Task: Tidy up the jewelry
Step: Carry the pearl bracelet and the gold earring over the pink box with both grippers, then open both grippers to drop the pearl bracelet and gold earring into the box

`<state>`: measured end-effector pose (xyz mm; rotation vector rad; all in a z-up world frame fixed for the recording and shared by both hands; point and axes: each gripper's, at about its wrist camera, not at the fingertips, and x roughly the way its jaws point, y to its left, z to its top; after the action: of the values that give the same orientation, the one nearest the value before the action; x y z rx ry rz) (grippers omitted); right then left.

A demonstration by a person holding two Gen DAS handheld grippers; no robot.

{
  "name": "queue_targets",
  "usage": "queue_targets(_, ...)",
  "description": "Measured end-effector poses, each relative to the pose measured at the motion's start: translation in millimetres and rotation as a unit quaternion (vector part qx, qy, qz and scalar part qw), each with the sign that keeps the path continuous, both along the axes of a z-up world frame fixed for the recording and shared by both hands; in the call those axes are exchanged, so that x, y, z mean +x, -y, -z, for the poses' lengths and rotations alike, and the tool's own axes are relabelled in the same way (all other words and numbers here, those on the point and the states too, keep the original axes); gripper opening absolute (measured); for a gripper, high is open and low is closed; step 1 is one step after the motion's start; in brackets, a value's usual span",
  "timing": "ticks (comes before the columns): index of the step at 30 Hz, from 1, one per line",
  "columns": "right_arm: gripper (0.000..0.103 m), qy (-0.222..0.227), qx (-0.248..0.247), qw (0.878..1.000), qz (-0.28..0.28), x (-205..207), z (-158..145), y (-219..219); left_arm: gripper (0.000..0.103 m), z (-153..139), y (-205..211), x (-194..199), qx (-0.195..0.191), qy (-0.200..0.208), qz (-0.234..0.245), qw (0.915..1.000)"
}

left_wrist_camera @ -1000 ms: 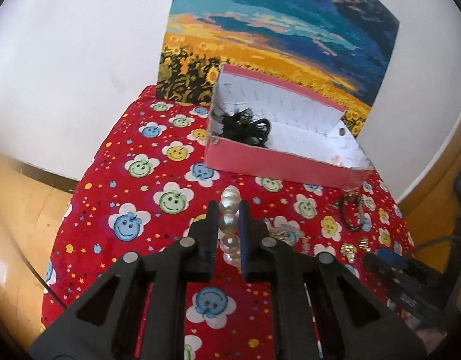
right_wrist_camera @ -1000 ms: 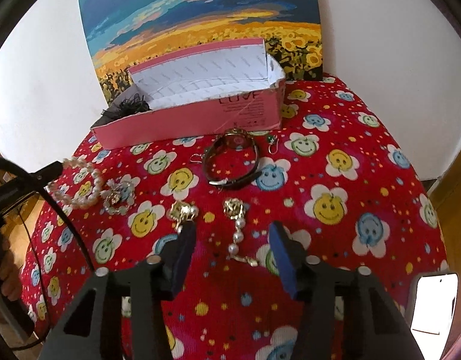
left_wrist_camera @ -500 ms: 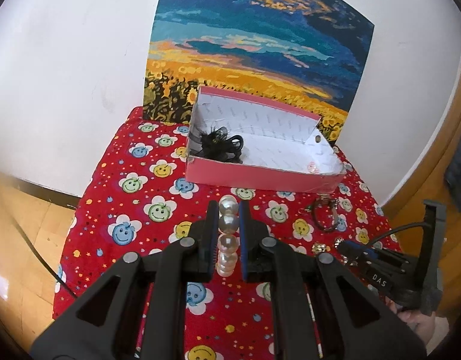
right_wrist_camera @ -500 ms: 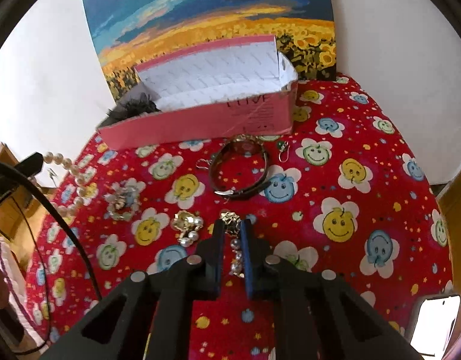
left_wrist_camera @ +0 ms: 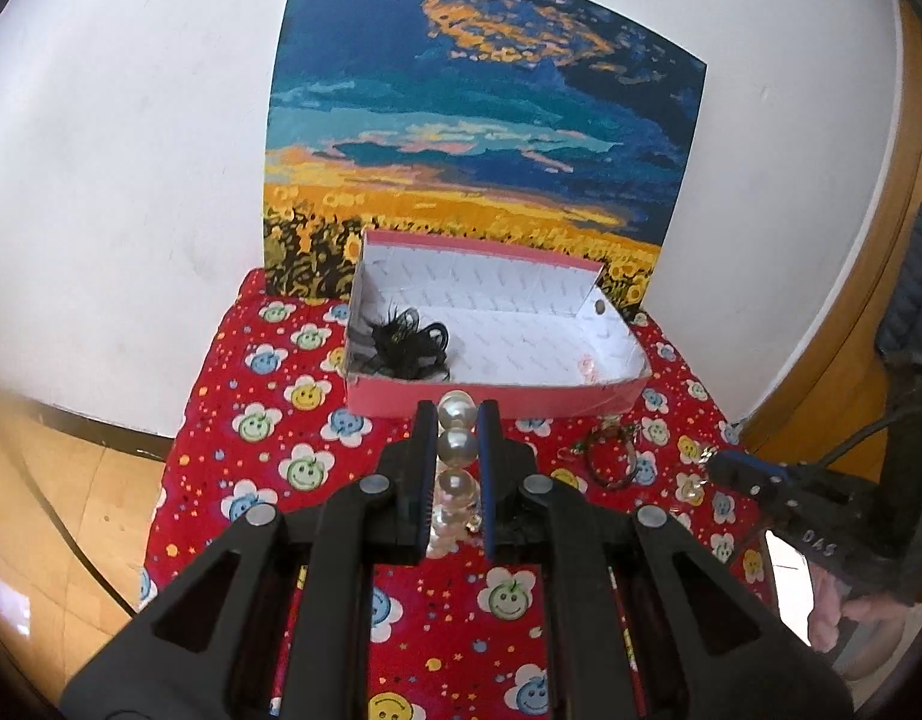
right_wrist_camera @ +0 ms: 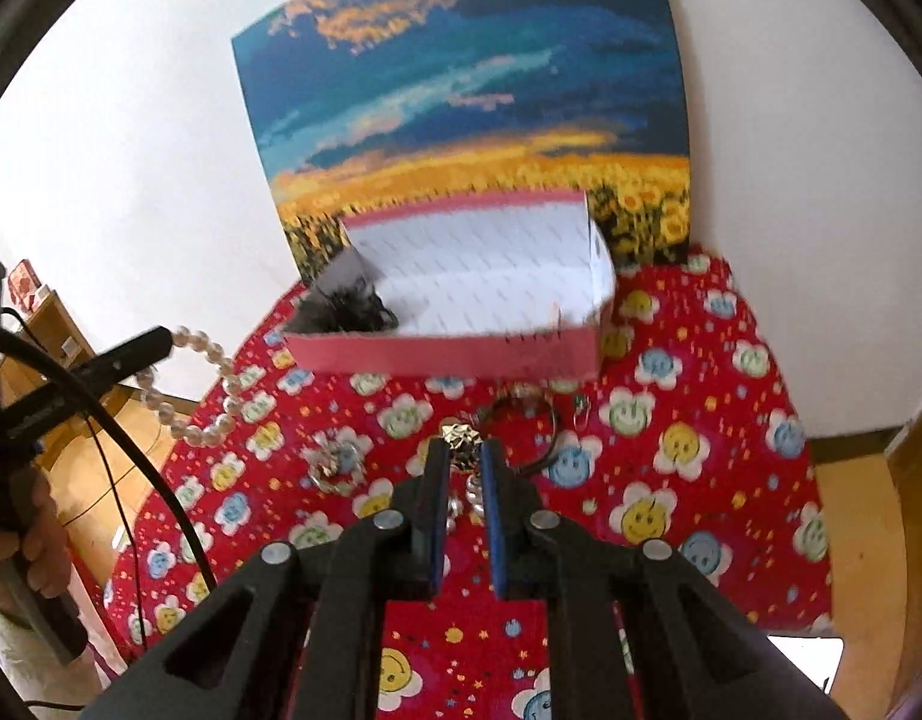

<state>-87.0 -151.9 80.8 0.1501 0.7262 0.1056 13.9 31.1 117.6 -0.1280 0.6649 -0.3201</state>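
My left gripper (left_wrist_camera: 456, 420) is shut on a pearl bracelet (left_wrist_camera: 457, 445) and holds it in the air in front of the pink box (left_wrist_camera: 491, 399); its loop hangs from that gripper in the right wrist view (right_wrist_camera: 212, 396). My right gripper (right_wrist_camera: 461, 456) is shut on a gold and pearl earring (right_wrist_camera: 461, 450), lifted above the cloth. The pink box (right_wrist_camera: 449, 354) is open, white inside, with a black hair piece (left_wrist_camera: 404, 345) in its left end.
On the red smiley-flower cloth (right_wrist_camera: 671, 480) lie a dark bracelet (right_wrist_camera: 536, 432), a silver brooch (right_wrist_camera: 332, 462) and a small green earring (right_wrist_camera: 580, 405). A sunflower painting (left_wrist_camera: 473, 138) leans on the wall behind the box. The table edges drop to a wooden floor.
My right gripper closed on the earring and lifted it. My left gripper rose with the pearl bracelet and the box now lies lower and farther in view.
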Motion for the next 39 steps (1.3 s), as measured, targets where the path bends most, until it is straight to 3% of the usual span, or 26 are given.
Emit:
queue_targets(9,0.012,0.021,-0.017,0.999,-0.021,22.3,-36.1,2.1,0.005,-21.6,9.8,21.0,0.016,0.004,-0.002,0.9999)
queue_targets(20,0.012,0.022,-0.028,0.999,-0.021,84.9,-52.4,10.6,0.005,-27.7,34.2,71.9,0.035,0.007,-0.001,0.9994)
queue_targets(28,0.012,0.0,-0.039,0.999,-0.009,139.6,-38.5,21.3,0.005,-13.0,46.9,122.9,0.038,-0.007,-0.009,0.9992)
queue_targets(39,0.012,-0.047,-0.057,0.997,0.011,208.8,8.5,33.6,0.005,25.4,55.2,178.6,0.046,-0.037,-0.009,0.9982)
